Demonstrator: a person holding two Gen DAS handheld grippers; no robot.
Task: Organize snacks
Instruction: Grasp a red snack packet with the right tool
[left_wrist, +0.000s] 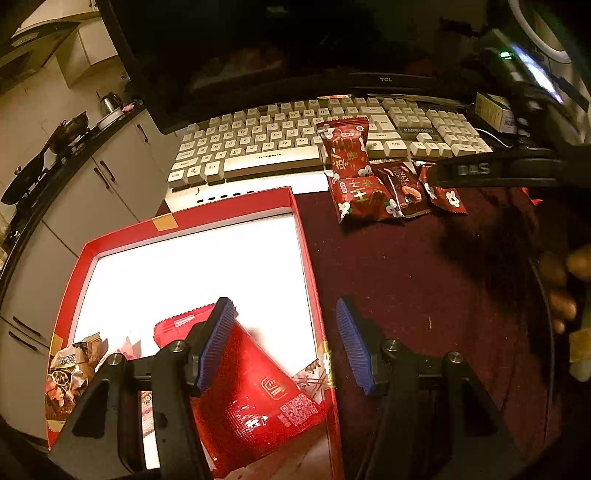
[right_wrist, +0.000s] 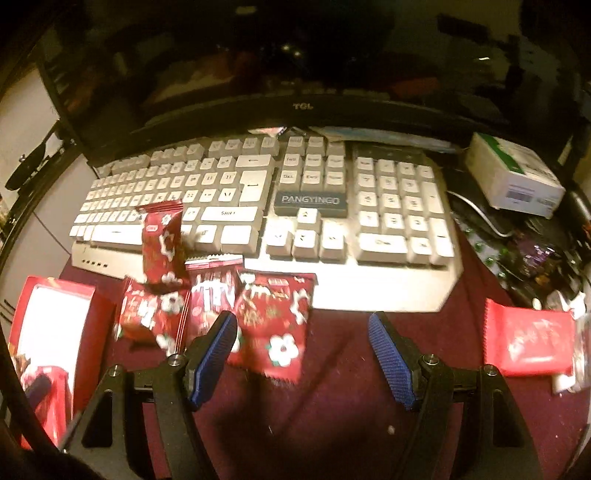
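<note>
Writing: "TCL" on the monitor (right_wrist: 303, 106) bezel; "PANGYINGO" on the keyboard (right_wrist: 310, 200) plate; "DAS" on the right gripper's body in the left wrist view.
Left gripper (left_wrist: 286, 338): spread wide, pinching nothing; at the 6 o'clock end of the red box (left_wrist: 301, 236).
Red packet (left_wrist: 255, 398): inside the box, against the left finger (left_wrist: 218, 343), tilted.
Right gripper (right_wrist: 303, 356): spread wide, holding nothing.
Snack packets (right_wrist: 273, 325): clustered at 10 o'clock of the right fingers, one leaning on the keyboard.
Flat red pouch (right_wrist: 528, 341): at 3 o'clock, well apart.
</note>
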